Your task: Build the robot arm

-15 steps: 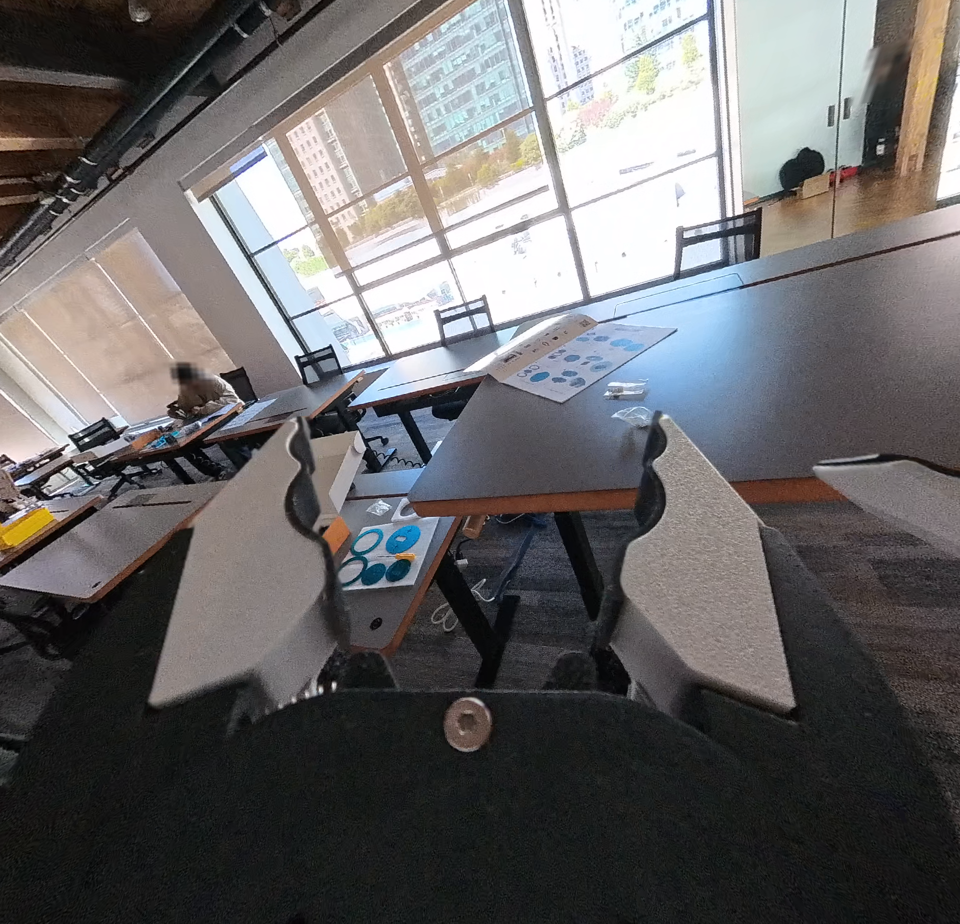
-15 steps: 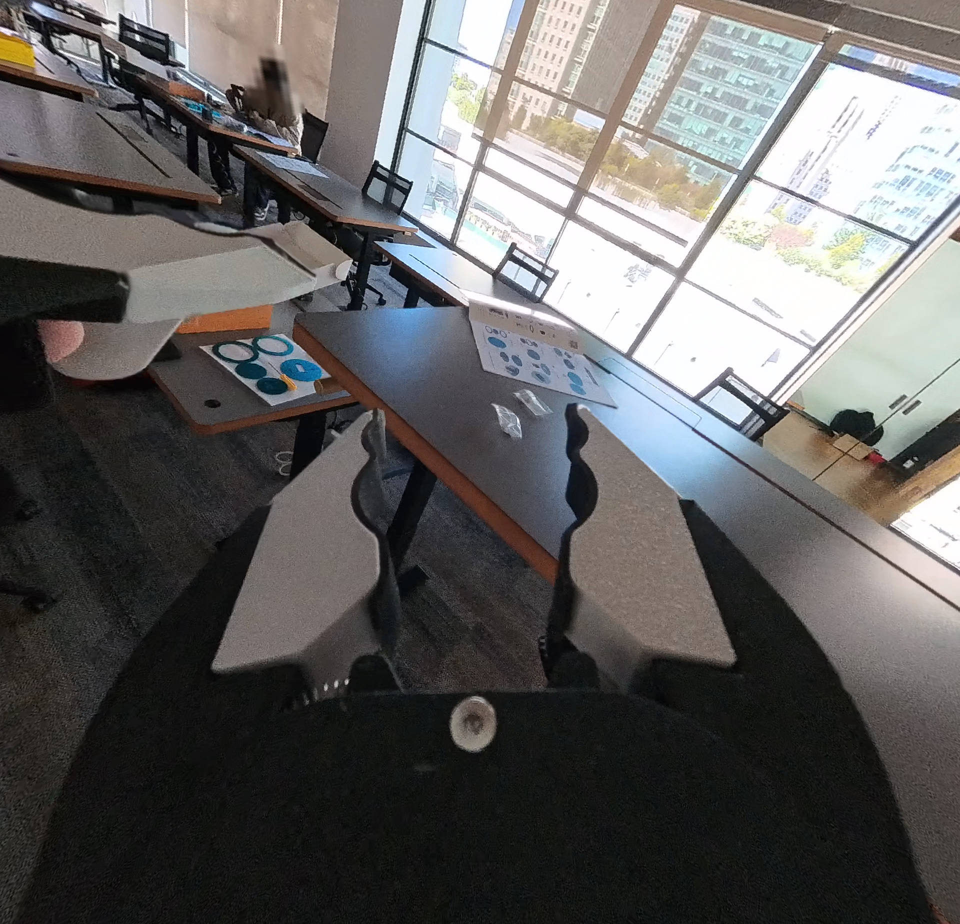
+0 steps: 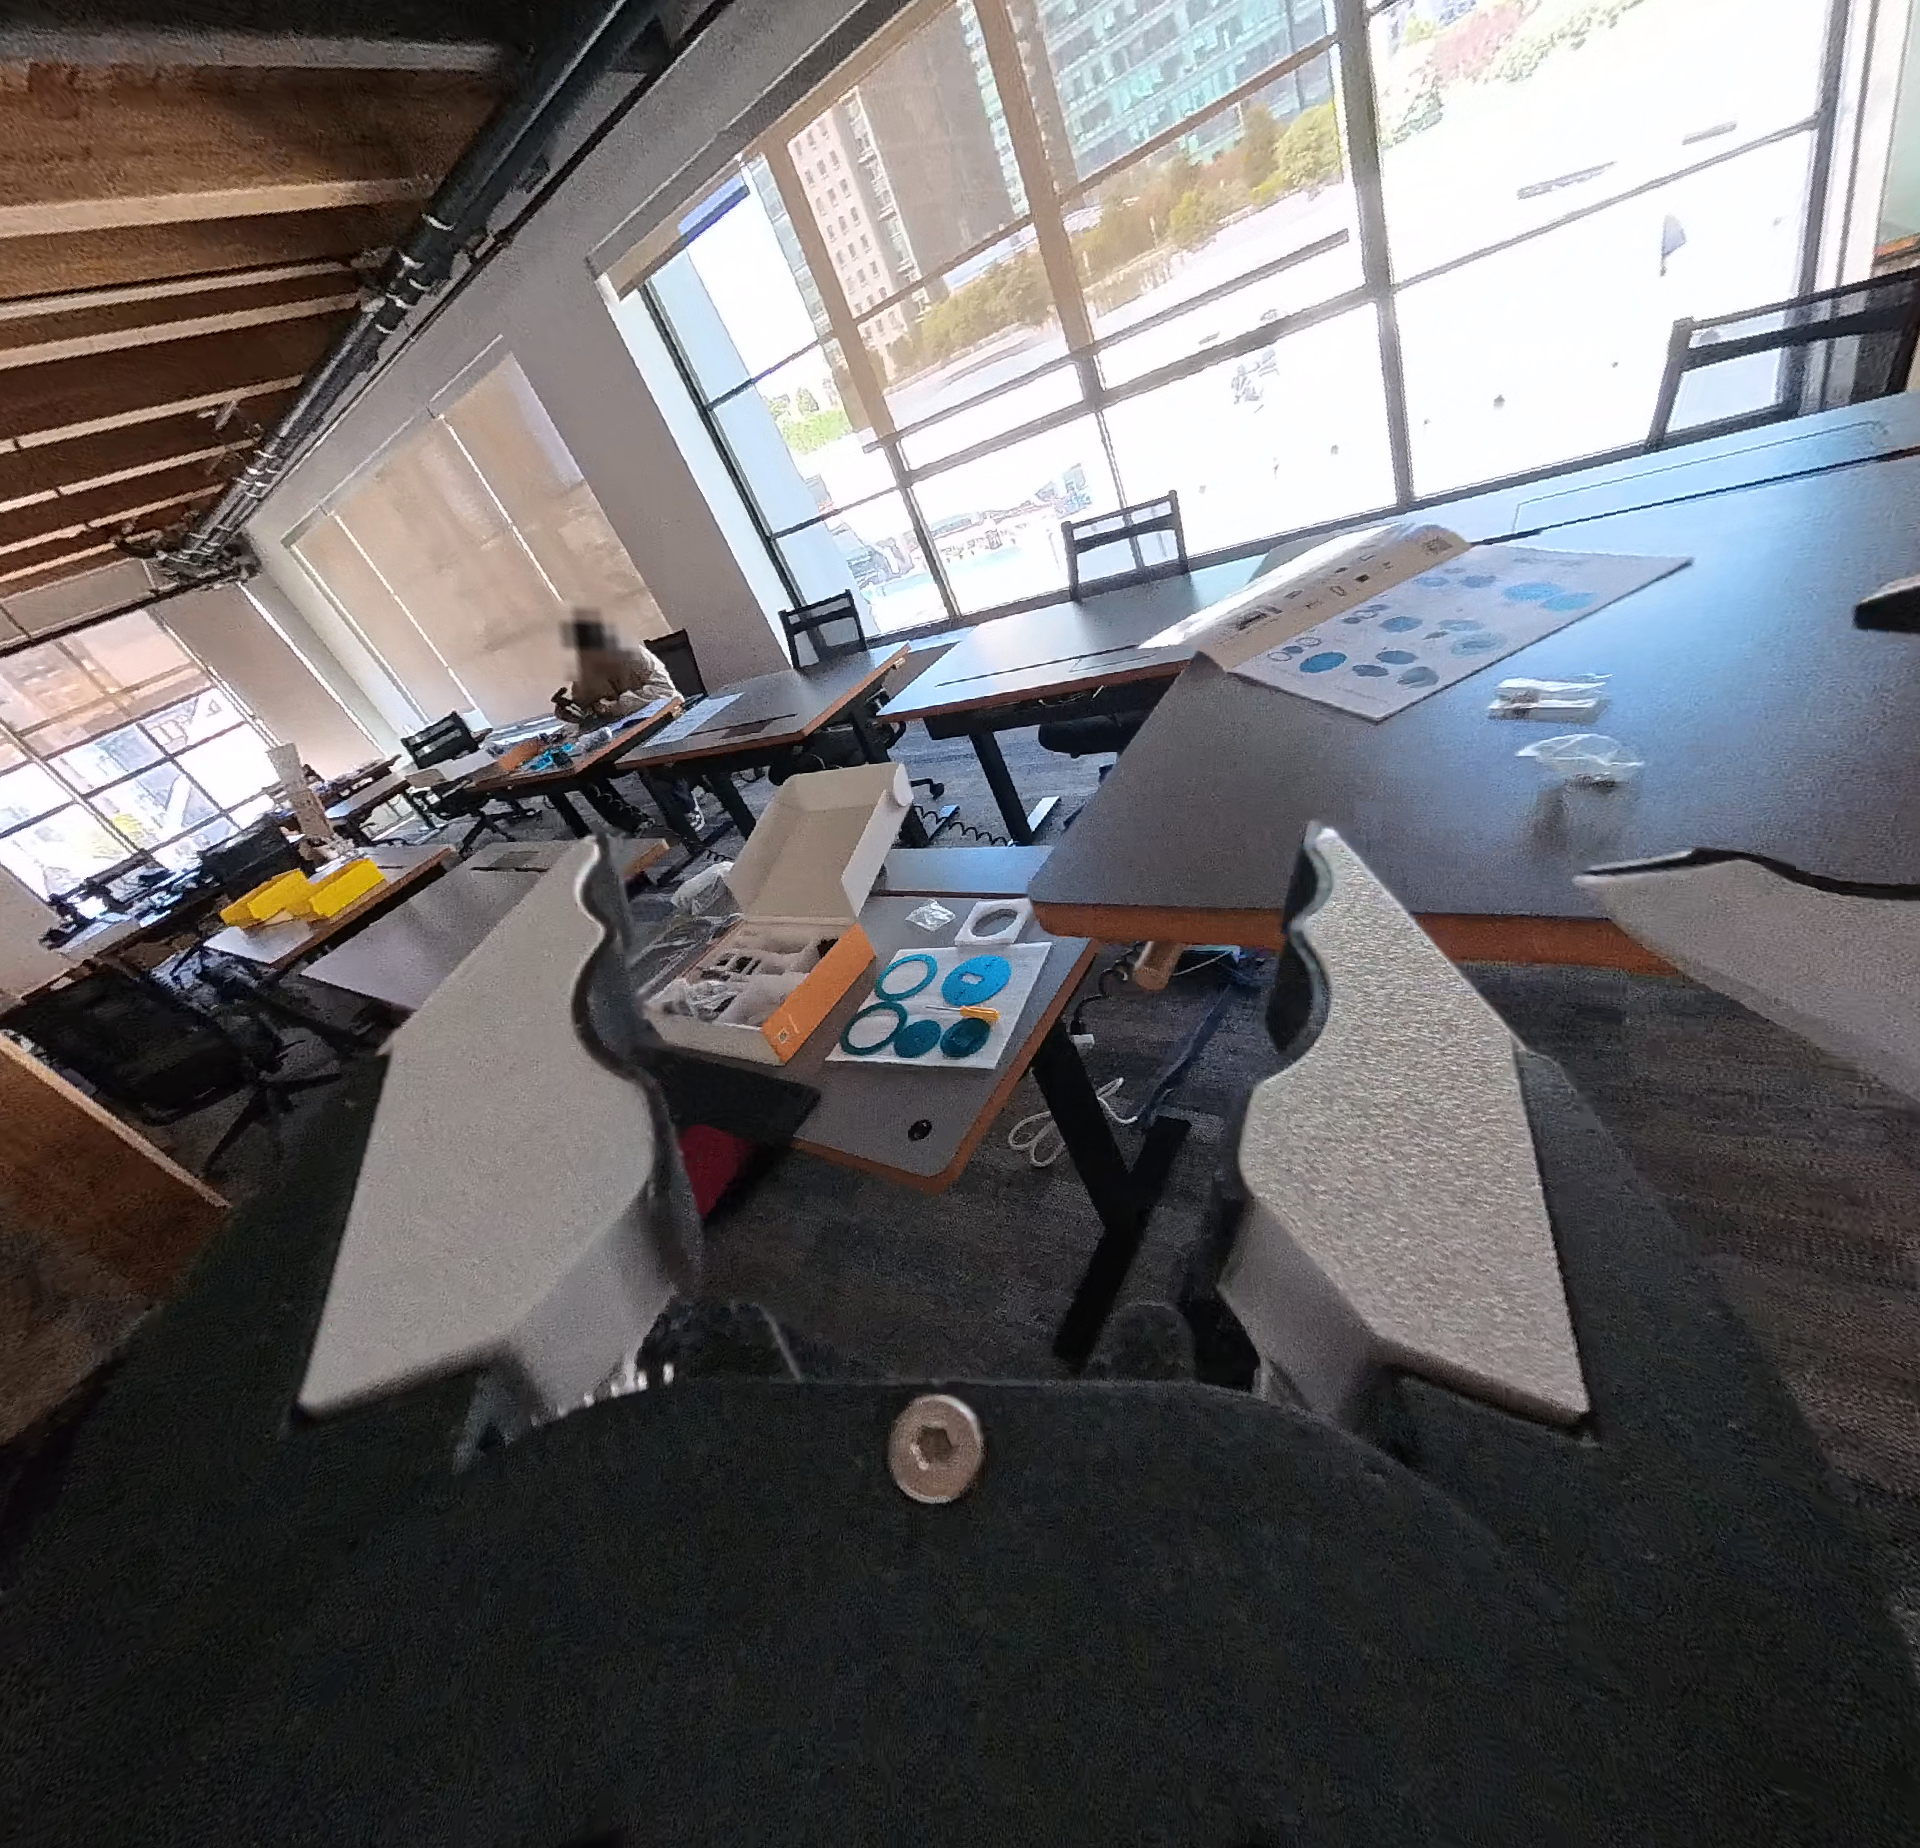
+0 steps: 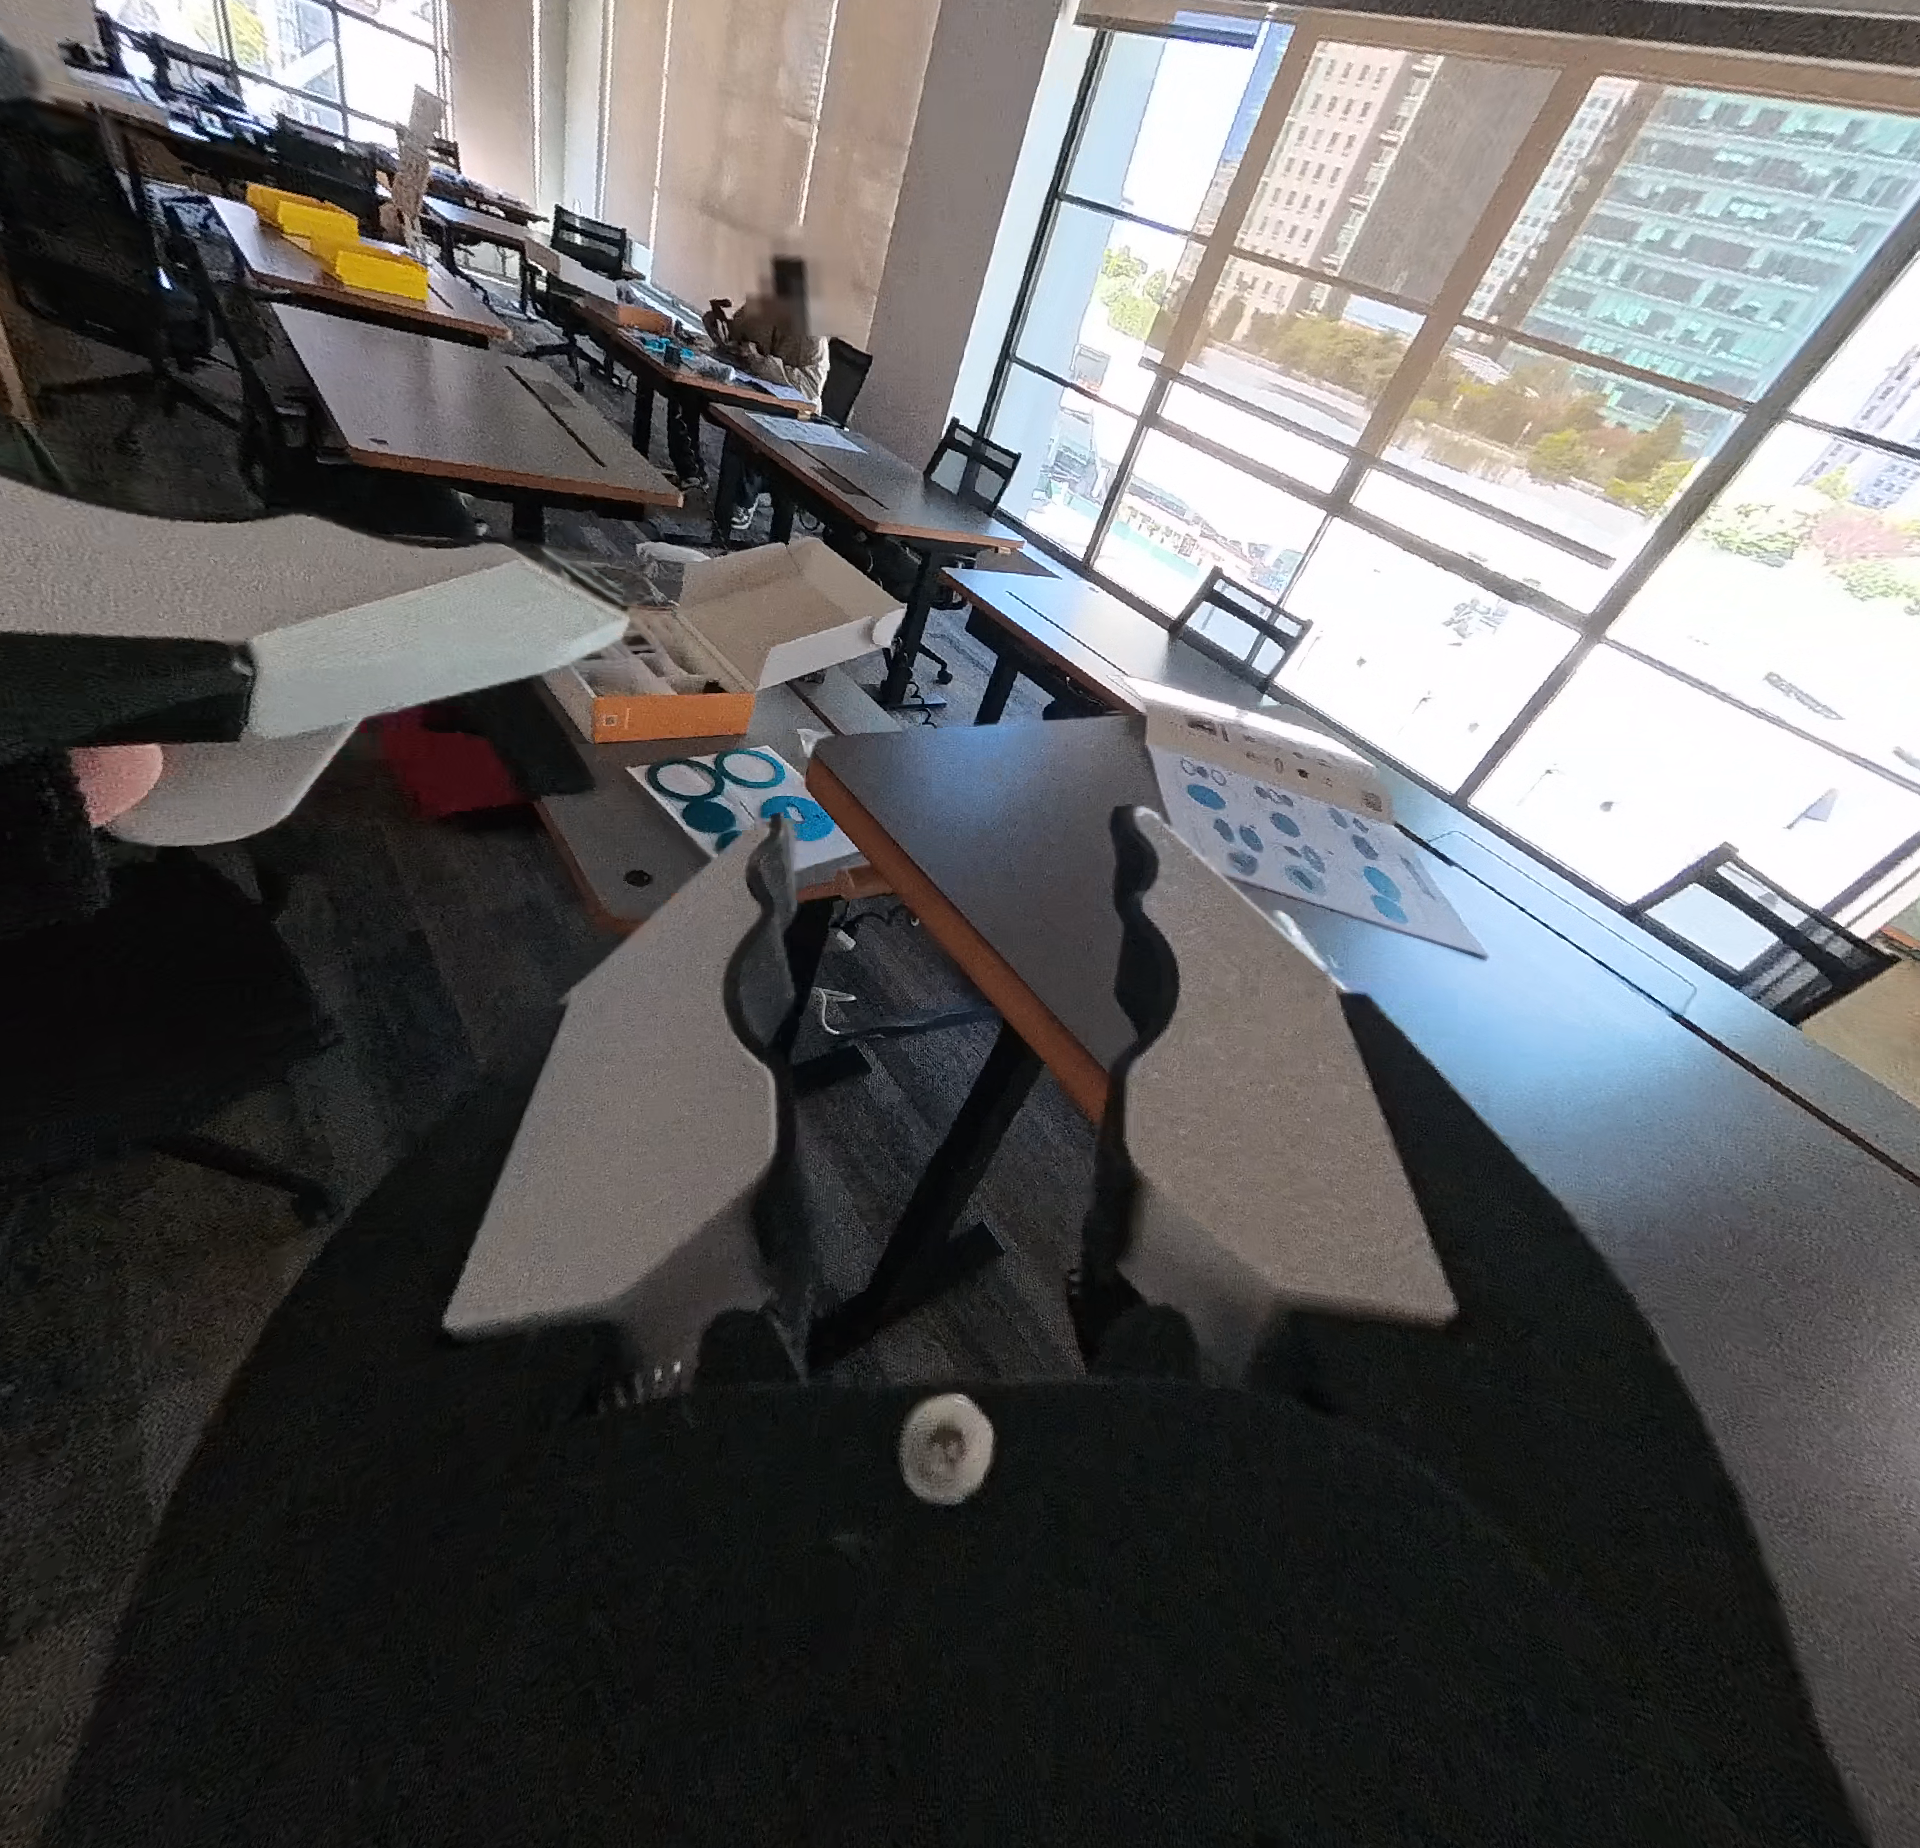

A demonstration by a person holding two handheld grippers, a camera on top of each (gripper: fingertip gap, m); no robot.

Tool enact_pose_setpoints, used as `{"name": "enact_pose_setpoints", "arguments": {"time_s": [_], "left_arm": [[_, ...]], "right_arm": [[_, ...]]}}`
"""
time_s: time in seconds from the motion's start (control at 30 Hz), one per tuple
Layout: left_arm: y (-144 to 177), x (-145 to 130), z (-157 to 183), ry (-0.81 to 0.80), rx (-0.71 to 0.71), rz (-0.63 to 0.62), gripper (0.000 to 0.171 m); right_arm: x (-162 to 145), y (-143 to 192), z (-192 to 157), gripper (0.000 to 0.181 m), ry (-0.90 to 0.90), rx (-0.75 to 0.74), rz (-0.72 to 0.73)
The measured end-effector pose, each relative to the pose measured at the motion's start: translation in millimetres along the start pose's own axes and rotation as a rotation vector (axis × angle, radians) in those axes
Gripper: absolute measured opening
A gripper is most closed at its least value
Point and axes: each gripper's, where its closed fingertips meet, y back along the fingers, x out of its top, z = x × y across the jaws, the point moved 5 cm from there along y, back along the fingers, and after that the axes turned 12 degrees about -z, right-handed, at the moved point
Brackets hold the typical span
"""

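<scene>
Grainy grey, wavy-edged left gripper (image 3: 945,967) & right gripper (image 4: 951,925) hang wide, empty, near matte dark desk (image 4: 997,822).

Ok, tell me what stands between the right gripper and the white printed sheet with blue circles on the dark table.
Nothing visible. The open right gripper points at a corner of the dark grey table; only bare tabletop shows between it and the white printed sheet with blue circles.

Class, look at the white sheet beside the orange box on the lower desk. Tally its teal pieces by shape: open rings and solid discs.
teal rings: 2
teal discs: 3
Total: 5
</scene>
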Motion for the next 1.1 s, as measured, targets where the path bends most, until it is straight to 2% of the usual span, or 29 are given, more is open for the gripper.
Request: {"name": "enact_pose_setpoints", "arguments": {"time_s": [0.13,0.23,0.43,0.6,0.7,0.9,1.1], "left_arm": [[-6.0,-19.6,-33.4,0.016,0.044,-0.04,0.124],[-11.3,-44.9,-76.9,0.056,0.088,-0.078,0.124],[-9.8,-131.9,-223.6,0.158,0.305,-0.184,0.125],[7.6,-224.5,-347.7,0.256,0.478,-0.296,0.125],[8.3,-263.6,-415.0,0.292,0.552,-0.329,0.126],[-12.7,-299.4,-535.0,0.318,0.646,-0.315,0.126],[-62.2,-310.9,-604.3,0.288,0.642,-0.313,0.125]], "right_arm": [[11.2,-21.7,-25.5,0.063,0.002,0.039,0.016],[21.8,-42.2,-47.0,0.072,0.051,0.029,0.005],[62.6,-76.1,-103.1,0.072,0.119,0.011,-0.019],[106.3,-103.5,-163.2,0.072,0.186,-0.021,0.038],[130.3,-130.0,-200.2,0.072,0.206,-0.04,0.067],[175.4,-208.3,-279.3,0.071,0.217,-0.049,0.087],[205.7,-295.1,-343.9,0.071,0.214,-0.009,0.04]]}}
